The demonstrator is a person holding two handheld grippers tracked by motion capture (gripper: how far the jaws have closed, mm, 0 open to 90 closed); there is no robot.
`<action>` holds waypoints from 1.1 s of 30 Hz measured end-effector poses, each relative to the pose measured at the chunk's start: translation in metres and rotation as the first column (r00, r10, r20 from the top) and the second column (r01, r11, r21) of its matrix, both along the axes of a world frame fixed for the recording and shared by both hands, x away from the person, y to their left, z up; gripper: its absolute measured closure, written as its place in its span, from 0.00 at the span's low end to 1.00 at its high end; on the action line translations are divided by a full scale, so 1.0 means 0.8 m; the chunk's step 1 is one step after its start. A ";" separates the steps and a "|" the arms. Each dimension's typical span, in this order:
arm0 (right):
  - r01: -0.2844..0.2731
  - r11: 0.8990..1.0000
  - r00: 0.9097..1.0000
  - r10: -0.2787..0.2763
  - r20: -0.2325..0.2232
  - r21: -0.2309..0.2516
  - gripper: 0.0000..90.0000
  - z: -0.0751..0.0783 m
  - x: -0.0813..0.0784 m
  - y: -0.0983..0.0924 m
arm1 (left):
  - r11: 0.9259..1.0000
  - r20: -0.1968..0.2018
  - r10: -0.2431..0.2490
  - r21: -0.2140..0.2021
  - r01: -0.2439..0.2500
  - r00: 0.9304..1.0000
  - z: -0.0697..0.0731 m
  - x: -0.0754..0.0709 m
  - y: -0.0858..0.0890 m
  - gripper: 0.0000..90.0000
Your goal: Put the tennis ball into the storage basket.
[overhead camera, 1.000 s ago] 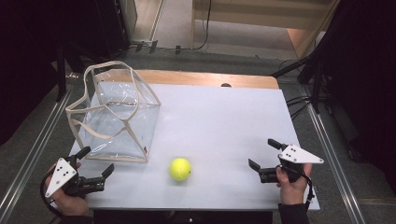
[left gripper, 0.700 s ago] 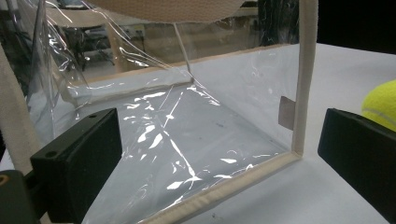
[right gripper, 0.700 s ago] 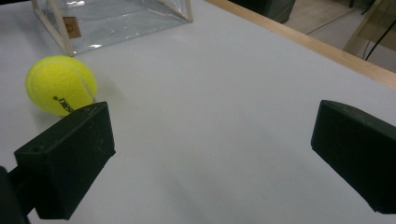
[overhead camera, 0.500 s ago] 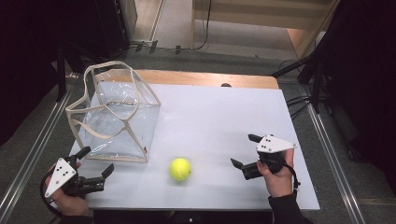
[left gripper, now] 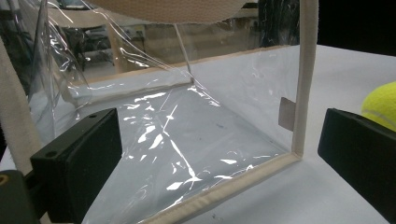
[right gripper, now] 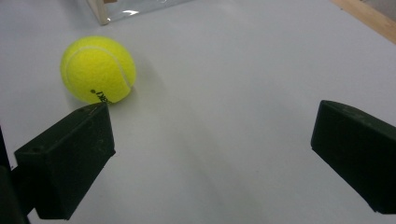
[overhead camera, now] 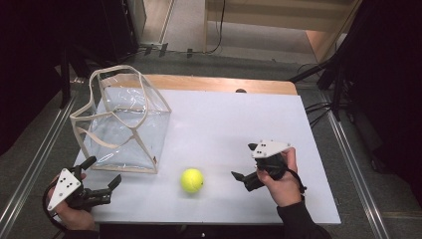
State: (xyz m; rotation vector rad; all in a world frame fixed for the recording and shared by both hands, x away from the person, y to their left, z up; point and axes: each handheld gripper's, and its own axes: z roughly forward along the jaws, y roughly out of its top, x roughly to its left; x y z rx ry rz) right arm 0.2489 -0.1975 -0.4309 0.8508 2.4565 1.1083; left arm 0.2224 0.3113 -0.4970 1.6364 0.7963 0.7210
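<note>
1. Since the earlier frames my right claw (overhead camera: 245,162) has come in from the right edge of the surface (overhead camera: 229,114) toward the tennis ball (overhead camera: 192,180); my left claw (overhead camera: 103,172) has stayed where it was, and so has the ball.
2. My right claw's jaws stand wide apart with nothing between them, I'd say so they can straddle the ball, which lies near, ahead and to one side in the right gripper view (right gripper: 98,70).
3. My left claw is likewise spread and empty, waiting just beside the clear bag (overhead camera: 122,124), probably to steady it.
4. The bag stands upright at the left with its mouth open upward, ready, I judge, to take the ball.
</note>
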 end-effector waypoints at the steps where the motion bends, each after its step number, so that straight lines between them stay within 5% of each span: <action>1: -0.012 1.000 1.000 0.012 -0.002 -0.006 0.00 -0.001 0.001 0.003 | 1.000 -0.001 0.000 0.002 0.000 1.000 0.000 0.000 0.000 0.00; 16: -0.113 0.991 0.990 0.106 -0.097 -0.070 0.00 -0.021 0.017 0.060 | 1.000 -0.001 -0.006 0.006 0.006 1.000 0.000 0.001 -0.001 0.00; 33: -0.200 0.973 0.973 0.182 -0.144 -0.117 0.00 -0.028 0.017 0.098 | 1.000 -0.001 -0.011 0.016 0.011 1.000 0.000 0.001 -0.001 0.00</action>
